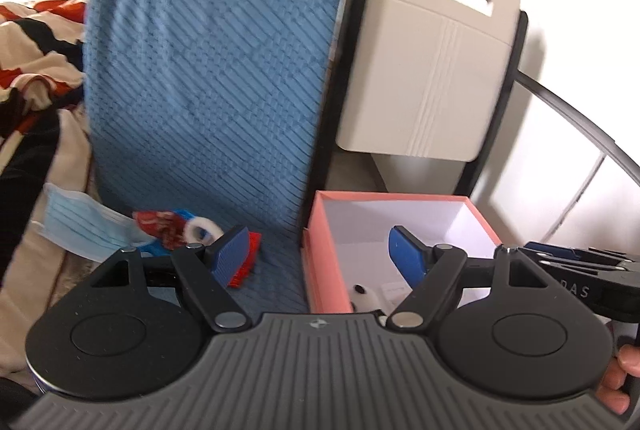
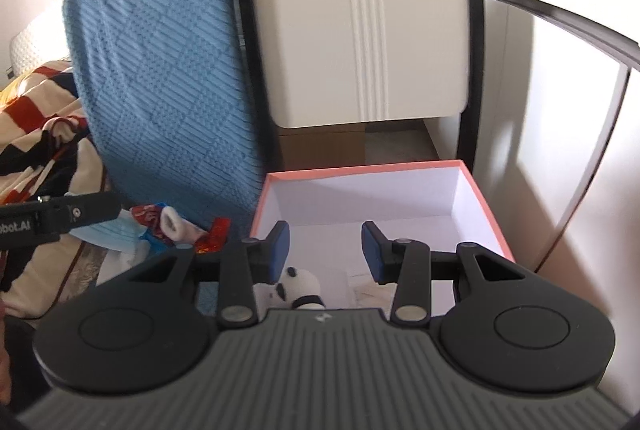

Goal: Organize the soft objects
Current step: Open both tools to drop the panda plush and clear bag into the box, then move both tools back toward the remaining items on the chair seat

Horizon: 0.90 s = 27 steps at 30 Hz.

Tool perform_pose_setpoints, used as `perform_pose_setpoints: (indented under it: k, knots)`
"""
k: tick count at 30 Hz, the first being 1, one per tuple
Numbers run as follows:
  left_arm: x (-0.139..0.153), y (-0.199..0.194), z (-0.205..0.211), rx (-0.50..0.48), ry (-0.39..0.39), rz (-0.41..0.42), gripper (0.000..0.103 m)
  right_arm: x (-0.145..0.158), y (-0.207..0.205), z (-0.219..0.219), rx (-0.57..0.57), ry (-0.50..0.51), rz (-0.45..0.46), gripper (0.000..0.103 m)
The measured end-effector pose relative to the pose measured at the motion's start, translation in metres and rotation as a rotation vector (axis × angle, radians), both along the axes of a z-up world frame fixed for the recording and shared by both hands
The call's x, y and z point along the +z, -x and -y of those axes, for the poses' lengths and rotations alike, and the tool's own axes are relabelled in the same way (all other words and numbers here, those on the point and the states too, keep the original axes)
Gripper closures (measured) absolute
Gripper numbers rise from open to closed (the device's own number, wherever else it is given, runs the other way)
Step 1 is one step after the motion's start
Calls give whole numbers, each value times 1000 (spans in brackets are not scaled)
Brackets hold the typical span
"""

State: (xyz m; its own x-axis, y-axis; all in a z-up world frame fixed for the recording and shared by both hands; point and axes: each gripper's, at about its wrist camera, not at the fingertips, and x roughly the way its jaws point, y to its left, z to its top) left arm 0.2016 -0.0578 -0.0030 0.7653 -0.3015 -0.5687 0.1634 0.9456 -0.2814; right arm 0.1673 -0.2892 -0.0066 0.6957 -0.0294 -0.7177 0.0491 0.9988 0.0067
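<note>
The right gripper (image 2: 325,250) was released above the pink box (image 2: 486,207). A panda toy (image 2: 298,288) lay inside, below its left finger. The left gripper (image 1: 320,254) was released too.

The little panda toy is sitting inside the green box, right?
Not quite. The panda toy is inside the box, but that box is pink with a white inside, not green. The right wrist view shows it best, just below the open right hand-held gripper.
</note>
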Motion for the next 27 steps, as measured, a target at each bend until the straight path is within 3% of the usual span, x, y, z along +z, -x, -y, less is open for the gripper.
perform_pose_setpoints:
  k: [10,27]
  knots:
    - [-14,16,-55,77,-13,18,22,-18,10,-49,68,8,1,60]
    - [-50,34,-100,149,-42,0,22,-54,10,-104,140,25,-20,60]
